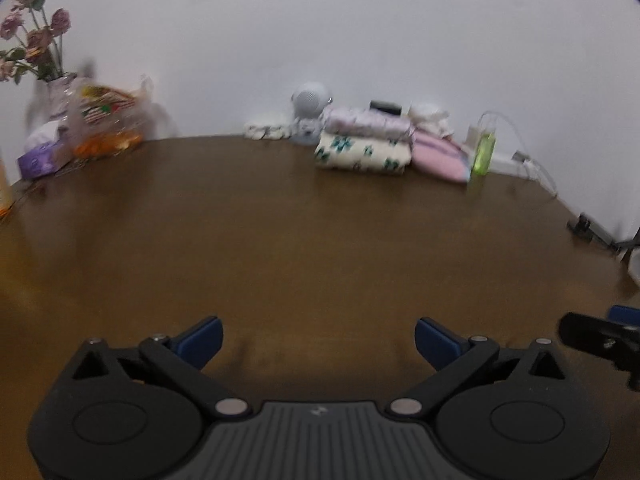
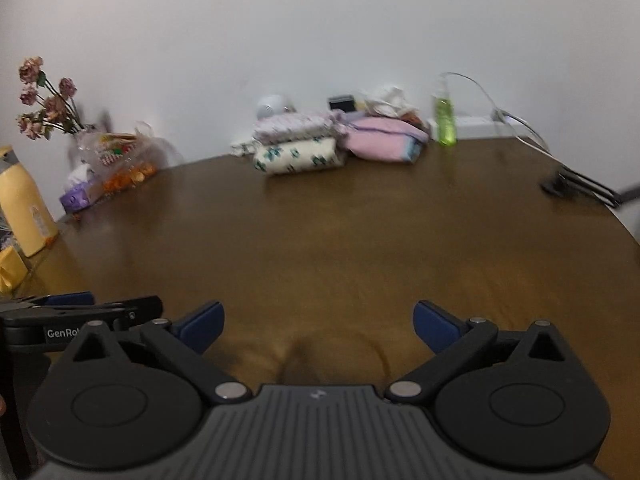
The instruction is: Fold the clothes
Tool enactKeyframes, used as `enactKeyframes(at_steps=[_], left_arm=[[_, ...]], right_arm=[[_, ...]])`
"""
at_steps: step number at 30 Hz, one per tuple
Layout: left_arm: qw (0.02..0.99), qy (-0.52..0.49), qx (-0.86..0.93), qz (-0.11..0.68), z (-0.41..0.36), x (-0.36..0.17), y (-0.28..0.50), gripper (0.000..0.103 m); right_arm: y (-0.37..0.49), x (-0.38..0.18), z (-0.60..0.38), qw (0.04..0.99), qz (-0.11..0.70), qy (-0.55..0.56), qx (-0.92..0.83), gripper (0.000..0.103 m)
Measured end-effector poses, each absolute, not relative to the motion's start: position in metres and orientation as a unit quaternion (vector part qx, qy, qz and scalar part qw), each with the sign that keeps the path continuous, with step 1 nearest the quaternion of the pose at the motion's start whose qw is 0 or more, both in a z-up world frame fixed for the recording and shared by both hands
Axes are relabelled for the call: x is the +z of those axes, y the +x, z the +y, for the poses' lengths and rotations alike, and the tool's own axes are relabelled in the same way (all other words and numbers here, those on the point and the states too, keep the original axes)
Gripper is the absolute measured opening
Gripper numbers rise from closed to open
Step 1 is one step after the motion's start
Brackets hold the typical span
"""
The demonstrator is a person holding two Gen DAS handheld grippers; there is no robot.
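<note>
In the left wrist view, the left gripper [image 1: 318, 340] is seen with its blue-padded fingers [image 1: 202, 340] spread wide, and nothing is held between them; only bare brown table [image 1: 300, 240] lies under the gap. The tip of the right gripper [image 1: 600, 338] is glimpsed at the right edge. The folded clothes [image 1: 364, 142] are stacked far across the table against the white wall: a cream piece with green print at the bottom, a pale lilac piece laid on it, and a pink piece [image 1: 440, 156] leaning just beside them on the right. A green bottle [image 1: 484, 152] stands next to the pink piece. On the far left, a vase of dried roses [image 1: 38, 36], a clear bag of snacks [image 1: 108, 120] and a purple tissue box [image 1: 40, 158] are grouped together. The picture is blurred.

In the right wrist view, the right gripper [image 2: 318, 326] is likewise shown with its jaws wide apart and empty, above bare table [image 2: 340, 240]. The left gripper [image 2: 80, 312] is seen just beside it at the left edge. The folded clothes [image 2: 298, 142] are found at the far side by the wall, well apart from both grippers, with the pink piece [image 2: 384, 140] touching them on the right and the green bottle [image 2: 446, 120] beyond it. A yellow bottle [image 2: 24, 208] stands at the left edge, near the tissue box [image 2: 78, 196] and the roses [image 2: 44, 96].
</note>
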State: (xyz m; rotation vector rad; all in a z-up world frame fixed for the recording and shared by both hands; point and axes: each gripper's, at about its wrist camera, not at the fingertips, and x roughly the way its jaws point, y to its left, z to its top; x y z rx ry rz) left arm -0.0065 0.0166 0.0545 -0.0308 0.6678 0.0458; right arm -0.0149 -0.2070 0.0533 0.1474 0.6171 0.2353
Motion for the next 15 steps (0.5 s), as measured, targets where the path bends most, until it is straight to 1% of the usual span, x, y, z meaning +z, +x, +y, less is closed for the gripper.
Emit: enactKeyframes(at_steps=[3,6,9,12,15], left_arm=[[0.941,-0.005,0.020,0.337,0.017,0.039,-0.019,0.103],[0.938,-0.020,0.028,0.346,0.020,0.029,-0.029,0.103],[0.936,-0.033,0.032,0.348,0.021,0.022,-0.035,0.103],[0.938,-0.005,0.038,0.344,0.016,0.019,-0.034,0.103],[0.938,-0.001,0.030,0.344,0.014,0.019,-0.030,0.103]], right_arm=[[-0.033,0.041,-0.208,0.947,0.302,0.067,0.091,0.103],[-0.042,0.029,-0.210,0.943,0.315,0.070,0.079,0.103],[-0.037,0.020,-0.208,0.940,0.328,0.067,0.068,0.103],[-0.026,0.016,-0.202,0.938,0.338,0.059,0.043,0.103],[-0.017,0.014,-0.196,0.939,0.339,0.050,0.037,0.103]])
